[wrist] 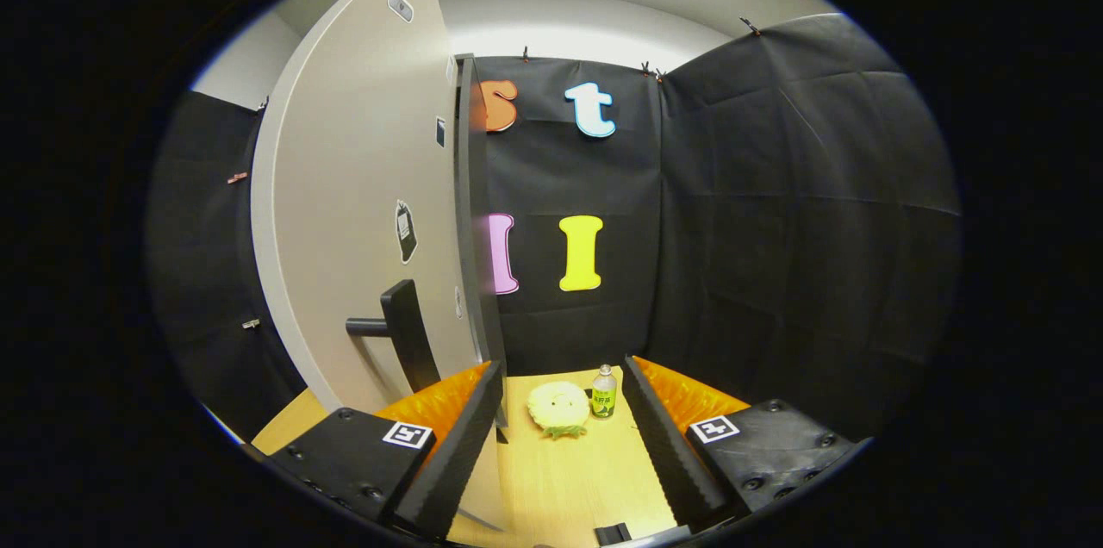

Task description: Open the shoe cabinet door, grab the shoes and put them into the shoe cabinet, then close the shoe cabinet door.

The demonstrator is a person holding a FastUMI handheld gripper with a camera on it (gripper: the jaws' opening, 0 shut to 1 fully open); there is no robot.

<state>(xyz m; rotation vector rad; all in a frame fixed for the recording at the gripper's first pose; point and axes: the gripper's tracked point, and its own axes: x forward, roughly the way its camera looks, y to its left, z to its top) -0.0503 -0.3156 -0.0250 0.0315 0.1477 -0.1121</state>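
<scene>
The tongs (560, 445) are released, their two fingers spread wide with nothing between them but bare wooden surface (569, 479). The left finger sits right at the lower free edge of the shoe cabinet door (362, 212); whether it touches the door cannot be told.

The shoe cabinet door is a tall pale panel standing upright, its long axis vertical. It is swung open so that its broad face shows to the left of the tongs and its thin dark free edge (472, 212) points toward the tongs. A dark bar handle (405, 337) juts out from the lower part of the face, standing off on a short stem, just above the left finger. A few small stickers (405, 231) sit on the face higher up.

Just ahead of the fingers, near the black cloth wall (775, 212), a pale yellow plush toy (558, 407) with a green leafy fringe lies on the surface. Just beside it, on its right, stands a small upright bottle (604, 391) with a green label and a pale cap.
</scene>
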